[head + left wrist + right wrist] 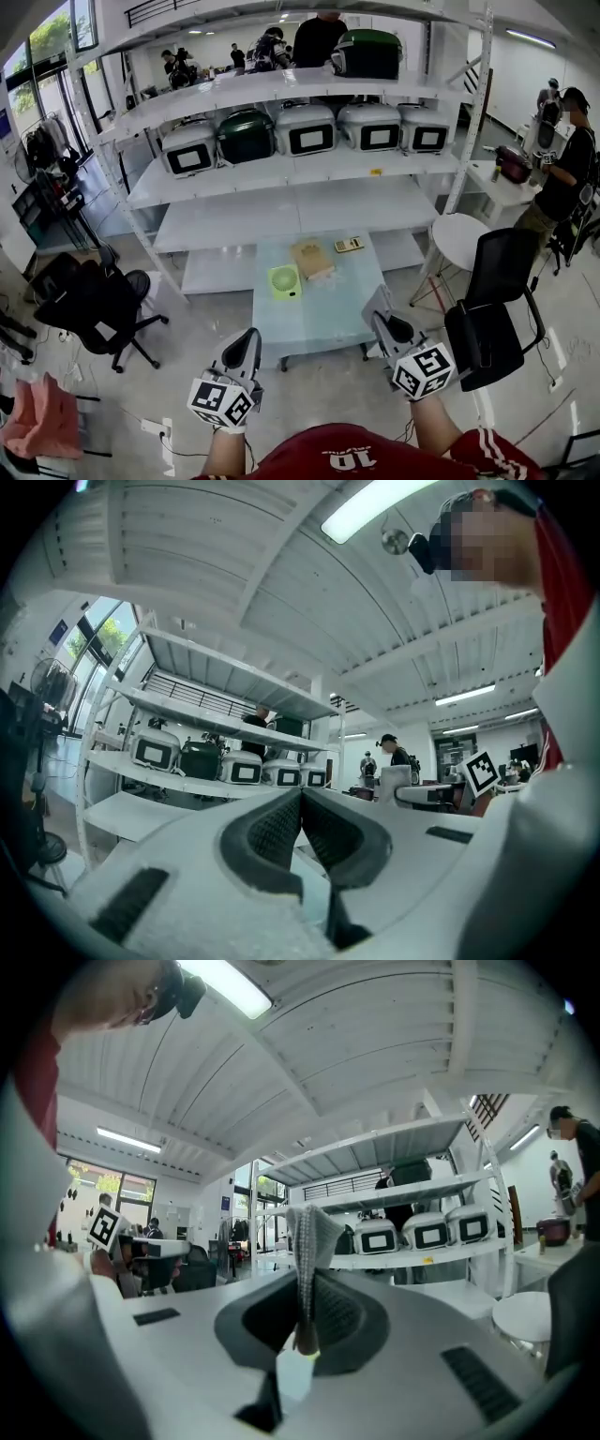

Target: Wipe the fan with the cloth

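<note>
A small green fan (pixel 284 281) lies on the pale glass table (pixel 323 314), left of a brown cardboard box (pixel 312 258). My right gripper (pixel 378 302) hovers at the table's near right corner. In the right gripper view this gripper (pixel 305 1309) is shut on a grey knitted cloth (pixel 309 1232), which sticks up from between the jaws. My left gripper (pixel 251 336) hangs over the floor just before the table's near left corner. The left gripper view shows it (pixel 301 803) shut, the pads meeting with nothing between them.
White shelving (pixel 281 159) with several boxy appliances stands behind the table. A black office chair (pixel 103 305) is at the left, another (pixel 492 314) at the right beside a round white stool-table (pixel 461 239). A person (pixel 562 178) stands at the far right. Pink fabric (pixel 42 417) lies at the lower left.
</note>
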Demonstrator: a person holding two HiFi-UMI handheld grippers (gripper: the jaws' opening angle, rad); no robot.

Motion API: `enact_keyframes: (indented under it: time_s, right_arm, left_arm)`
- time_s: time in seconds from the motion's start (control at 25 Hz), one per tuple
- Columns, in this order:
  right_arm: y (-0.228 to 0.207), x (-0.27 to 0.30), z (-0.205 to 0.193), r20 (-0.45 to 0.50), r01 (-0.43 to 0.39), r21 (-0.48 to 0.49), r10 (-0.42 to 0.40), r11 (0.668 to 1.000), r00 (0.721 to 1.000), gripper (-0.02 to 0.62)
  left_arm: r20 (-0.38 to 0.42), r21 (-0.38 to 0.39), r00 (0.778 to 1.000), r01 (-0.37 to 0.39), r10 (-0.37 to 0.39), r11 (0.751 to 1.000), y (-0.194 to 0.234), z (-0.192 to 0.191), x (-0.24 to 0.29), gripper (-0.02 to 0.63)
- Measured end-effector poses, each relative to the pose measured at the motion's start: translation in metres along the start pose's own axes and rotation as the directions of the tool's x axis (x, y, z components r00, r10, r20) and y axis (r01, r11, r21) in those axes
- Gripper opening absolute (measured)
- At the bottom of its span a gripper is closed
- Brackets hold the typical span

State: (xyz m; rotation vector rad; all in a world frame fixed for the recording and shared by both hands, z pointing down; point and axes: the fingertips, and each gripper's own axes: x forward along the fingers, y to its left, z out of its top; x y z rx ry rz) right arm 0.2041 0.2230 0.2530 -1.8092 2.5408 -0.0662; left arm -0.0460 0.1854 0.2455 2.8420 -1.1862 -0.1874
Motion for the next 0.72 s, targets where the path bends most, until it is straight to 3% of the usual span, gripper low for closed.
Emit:
enact_keyframes:
  time_s: [0.72]
  right_arm:
    - [0.017,0.011,0.000,-0.016,0.000,0.009,0.000,1.000,1.000,0.015]
  left_arm:
    - [-0.020,-0.001,1.000,-0.002,0.002,1.000,0.016,-0.001,-0.011,0.003]
